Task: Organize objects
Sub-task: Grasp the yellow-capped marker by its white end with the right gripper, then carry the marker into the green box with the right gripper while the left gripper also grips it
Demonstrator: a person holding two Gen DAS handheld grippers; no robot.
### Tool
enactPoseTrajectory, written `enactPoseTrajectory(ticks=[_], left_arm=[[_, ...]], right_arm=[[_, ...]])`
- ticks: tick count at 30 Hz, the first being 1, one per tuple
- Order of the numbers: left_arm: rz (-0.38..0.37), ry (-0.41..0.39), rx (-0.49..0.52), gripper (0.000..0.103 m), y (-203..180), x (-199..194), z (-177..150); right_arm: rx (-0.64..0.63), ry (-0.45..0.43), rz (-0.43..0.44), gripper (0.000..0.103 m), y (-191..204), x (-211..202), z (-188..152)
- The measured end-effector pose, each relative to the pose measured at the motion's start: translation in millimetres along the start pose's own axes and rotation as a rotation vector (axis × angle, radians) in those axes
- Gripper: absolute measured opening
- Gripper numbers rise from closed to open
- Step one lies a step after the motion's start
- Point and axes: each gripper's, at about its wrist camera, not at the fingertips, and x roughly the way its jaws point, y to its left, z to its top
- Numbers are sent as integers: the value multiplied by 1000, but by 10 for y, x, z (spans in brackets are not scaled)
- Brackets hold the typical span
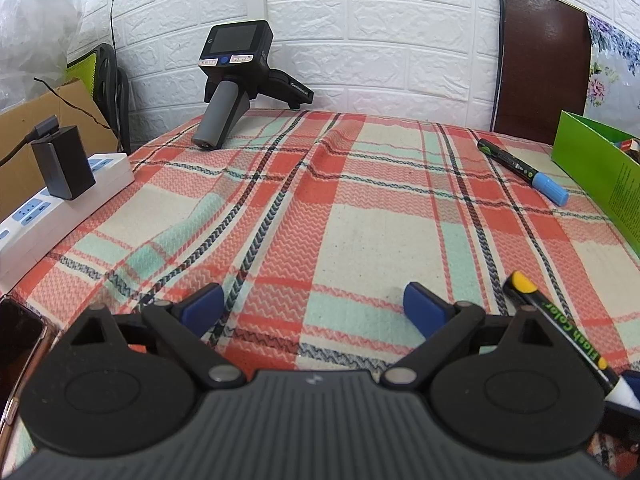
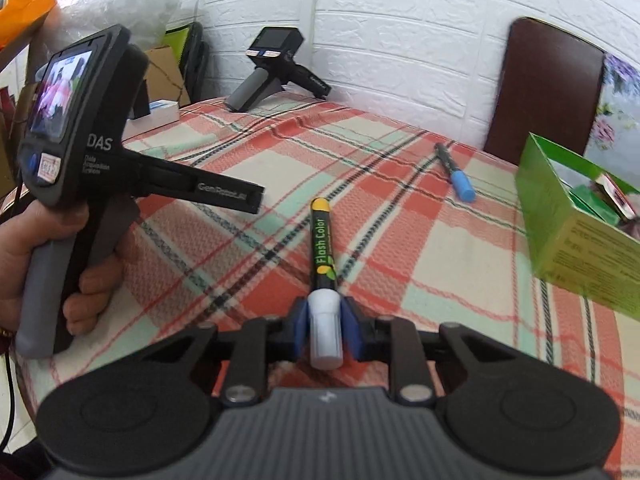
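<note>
My right gripper (image 2: 325, 322) is shut on the white cap of a black "Flash Color" marker (image 2: 323, 240) with a yellow end, which points away over the plaid tablecloth (image 2: 420, 248). The same marker (image 1: 560, 320) shows at the lower right of the left wrist view. My left gripper (image 1: 312, 304) stands open just above the cloth with nothing between its blue pads (image 1: 204, 300). In the right wrist view a hand holds the left gripper's body (image 2: 80, 152) at the left. A second black marker with a blue cap (image 1: 524, 170) (image 2: 454, 172) lies near a green box (image 1: 600, 176) (image 2: 576, 216).
A spare handheld gripper device (image 1: 236, 80) (image 2: 276, 68) rests at the table's far edge by the white brick wall. A white power strip with a black charger (image 1: 60, 188) lies at the left edge. A phone (image 1: 20, 344) sits at the near left. A brown chair back (image 1: 544, 64) stands behind.
</note>
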Motion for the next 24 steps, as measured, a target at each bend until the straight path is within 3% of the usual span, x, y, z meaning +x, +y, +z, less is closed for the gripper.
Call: enactPoseTrajectory(ticks=[18, 22, 24], left_arm=[[35, 15, -3, 103, -29, 2, -5], [73, 46, 9, 103, -131, -37, 52], [-24, 104, -10, 103, -237, -76, 114]], right_arm=[[293, -25, -242, 20, -1113, -484, -476], [334, -37, -266, 20, -1280, -572, -606], [350, -47, -262, 20, -1326, -598, -652]])
